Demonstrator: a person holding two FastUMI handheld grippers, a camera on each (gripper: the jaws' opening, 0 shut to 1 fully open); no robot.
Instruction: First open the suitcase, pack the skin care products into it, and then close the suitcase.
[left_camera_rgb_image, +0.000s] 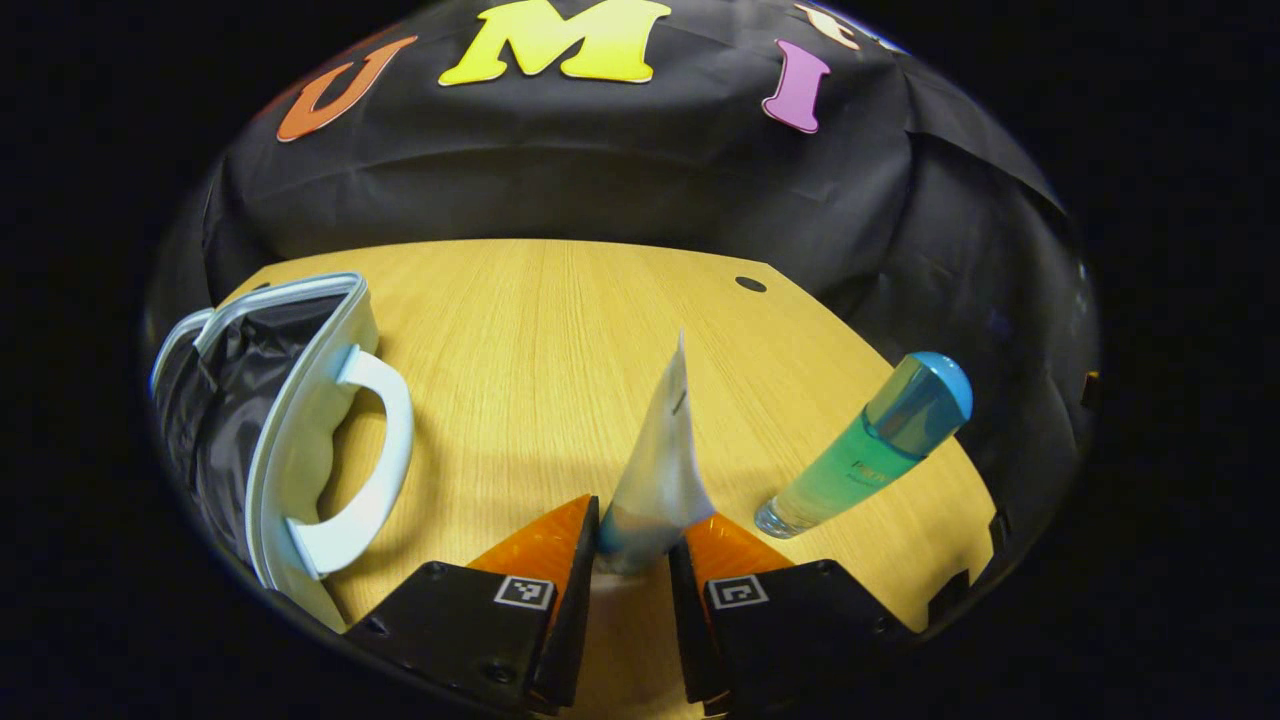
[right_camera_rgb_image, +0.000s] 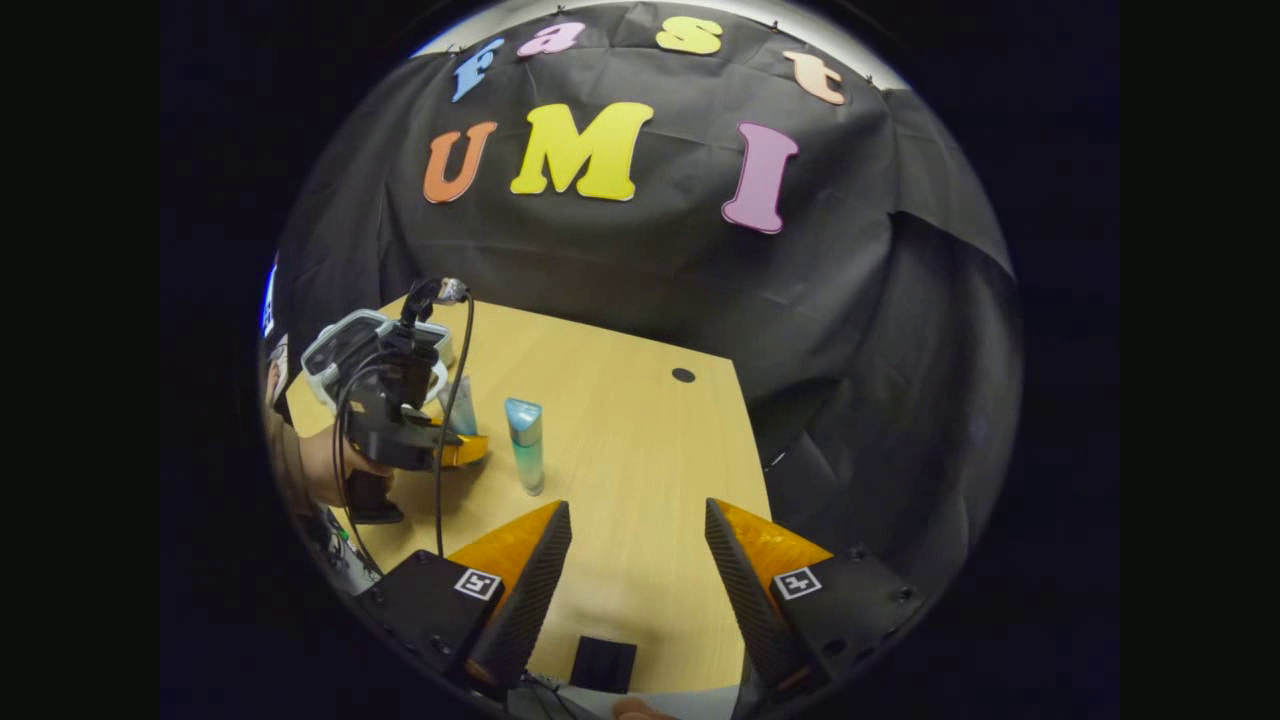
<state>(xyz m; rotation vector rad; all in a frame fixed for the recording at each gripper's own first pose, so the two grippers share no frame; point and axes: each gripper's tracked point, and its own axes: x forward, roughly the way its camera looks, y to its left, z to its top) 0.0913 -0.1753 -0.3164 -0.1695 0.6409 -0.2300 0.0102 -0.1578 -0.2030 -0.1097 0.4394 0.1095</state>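
Note:
A white tube with a blue lower end (left_camera_rgb_image: 655, 460) stands upright between the fingers of my left gripper (left_camera_rgb_image: 642, 522), which is shut on it just above the wooden table (left_camera_rgb_image: 560, 320). The small light-blue suitcase (left_camera_rgb_image: 300, 400) lies open to the left, dark lining showing and its white handle (left_camera_rgb_image: 375, 460) facing me. A green bottle with a blue cap (left_camera_rgb_image: 870, 450) stands to the right. In the right gripper view my right gripper (right_camera_rgb_image: 640, 545) is open over the table's near edge. Farther left are the bottle (right_camera_rgb_image: 525, 440), the tube (right_camera_rgb_image: 462, 405), the suitcase (right_camera_rgb_image: 345, 345) and the left gripper (right_camera_rgb_image: 470, 450).
A person's hand (right_camera_rgb_image: 315, 470) holds the left gripper, with cables looping above it. A round hole (right_camera_rgb_image: 683, 375) marks the table's far right part. A small black block (right_camera_rgb_image: 603, 662) sits at the near edge. The table's right edge (right_camera_rgb_image: 755, 450) drops off beside the black cloth.

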